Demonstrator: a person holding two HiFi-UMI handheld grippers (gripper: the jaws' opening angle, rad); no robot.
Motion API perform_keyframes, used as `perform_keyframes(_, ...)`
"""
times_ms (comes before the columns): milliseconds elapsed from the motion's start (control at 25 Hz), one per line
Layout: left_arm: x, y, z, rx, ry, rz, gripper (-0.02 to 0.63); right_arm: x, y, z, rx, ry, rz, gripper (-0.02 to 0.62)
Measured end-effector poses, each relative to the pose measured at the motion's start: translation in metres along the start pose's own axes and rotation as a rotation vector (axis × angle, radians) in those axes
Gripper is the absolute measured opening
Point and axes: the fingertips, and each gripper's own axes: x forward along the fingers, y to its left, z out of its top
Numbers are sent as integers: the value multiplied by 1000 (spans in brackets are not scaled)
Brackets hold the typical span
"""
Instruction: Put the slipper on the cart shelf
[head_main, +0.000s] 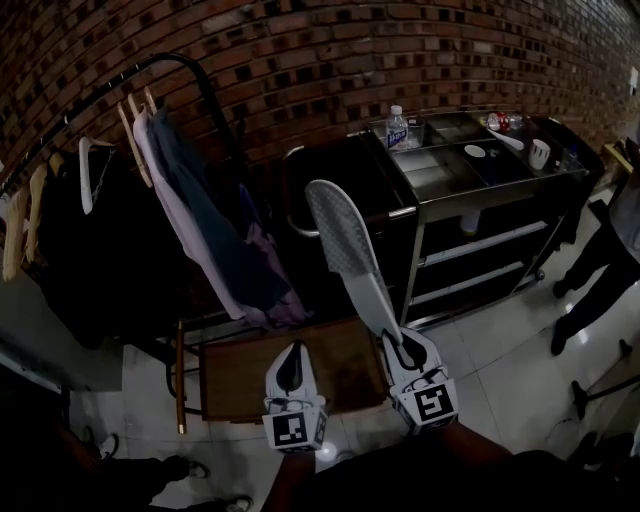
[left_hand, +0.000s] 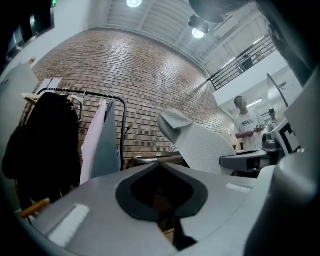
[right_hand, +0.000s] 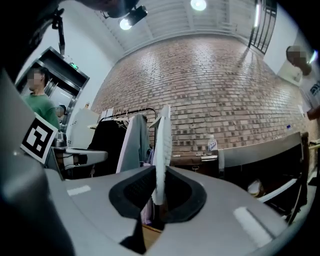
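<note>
Slipper (right_hand: 161, 145) edge-on, R gripper view only

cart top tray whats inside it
In the cart's top tray, a water bottle stands at the back left. A white cup and small white and red items sit toward the right. The far-right end is too dark to read.

No text legible; water bottle label (head_main: 397, 134) and shirt print (left_hand: 245, 123) too blurred.

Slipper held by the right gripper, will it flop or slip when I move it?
Probably fairly stiff: the slipper stands out straight from the right gripper. Likely light, being thin. Held only by one end, it could pivot.
</note>
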Motion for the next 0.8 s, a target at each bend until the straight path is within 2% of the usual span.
perform_keyframes(360,9,-17,-15,-19,35,6,15,-15,-24,-20,31,67,-17,43)
perform_keyframes(600,30,-51,-36,-39,81,8,15,-39,-70,-49,44,155,-39,43)
perform_keyframes(800,56,-91,-48,-40,101,-30,15,-73,-112,-82,59,246,-73,43)
